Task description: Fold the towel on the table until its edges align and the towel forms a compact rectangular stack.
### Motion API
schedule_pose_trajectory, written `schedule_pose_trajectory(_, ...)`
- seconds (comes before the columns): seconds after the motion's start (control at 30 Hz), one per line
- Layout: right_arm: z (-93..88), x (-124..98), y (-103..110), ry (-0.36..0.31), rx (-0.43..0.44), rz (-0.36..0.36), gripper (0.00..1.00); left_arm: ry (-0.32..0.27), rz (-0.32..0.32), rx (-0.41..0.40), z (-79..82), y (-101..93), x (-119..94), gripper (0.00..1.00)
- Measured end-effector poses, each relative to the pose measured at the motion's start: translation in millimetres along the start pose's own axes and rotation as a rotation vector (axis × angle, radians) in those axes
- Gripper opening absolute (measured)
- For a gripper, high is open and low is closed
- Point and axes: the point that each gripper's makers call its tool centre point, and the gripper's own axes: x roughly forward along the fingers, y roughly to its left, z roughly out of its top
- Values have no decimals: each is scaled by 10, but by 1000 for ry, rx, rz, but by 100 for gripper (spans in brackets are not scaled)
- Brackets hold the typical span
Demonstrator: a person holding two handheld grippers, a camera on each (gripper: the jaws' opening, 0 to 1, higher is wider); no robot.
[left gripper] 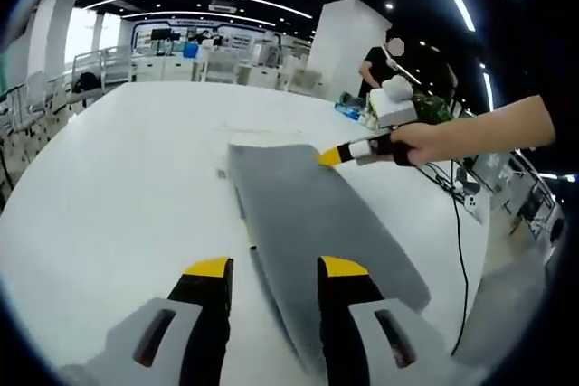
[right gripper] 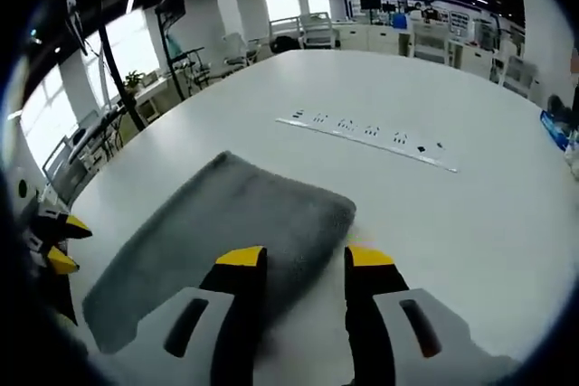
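A grey towel (left gripper: 317,223) lies on the white table (left gripper: 118,187) as a long folded strip running away from me. My left gripper (left gripper: 277,267) stands open at its near end, and the towel's edge passes between the jaws. A hand (left gripper: 425,142) holds my right gripper (left gripper: 331,156) at the towel's far right corner. In the right gripper view the towel (right gripper: 217,223) stretches away to the left, and the right gripper (right gripper: 306,258) is open over its near corner. The left gripper's yellow fingertips (right gripper: 65,241) show at the towel's far end.
A strip of sockets (right gripper: 371,133) is set into the table (right gripper: 470,223) beyond the towel. A black cable (left gripper: 457,223) runs along the table's right side. Small items (left gripper: 357,110) sit at the far right edge, with a person in black (left gripper: 380,65) standing behind.
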Motion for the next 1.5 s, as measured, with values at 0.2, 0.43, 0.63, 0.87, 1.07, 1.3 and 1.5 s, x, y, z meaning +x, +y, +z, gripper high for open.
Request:
schedule_pose_trajectory(0.2,-179,-127,111,-2,85,17,33,39,-2,27,-11,89,170,34)
schedule_pose_trajectory(0.43,-297,-239,198,1,80,26,33,70,-3,25,-54,165,337,31)
schedule_pose_trajectory(0.63,-402,-341,322,5,95,46,33,85,-21,30,-39,173,479,29)
schedule_pose_trajectory(0.87,-535,-451,383,10,127,52,33,96,-18,4,-39,231,577,26)
schedule_pose_trajectory(1.07,-663,-532,527,19,127,78,30,115,-16,-8,-103,248,640,24)
schedule_pose_trajectory(1.3,-762,-498,609,29,123,94,20,137,-2,19,-158,247,652,24)
schedule_pose_trajectory(1.5,-757,-464,655,42,5,107,15,153,-26,81,-166,204,703,17)
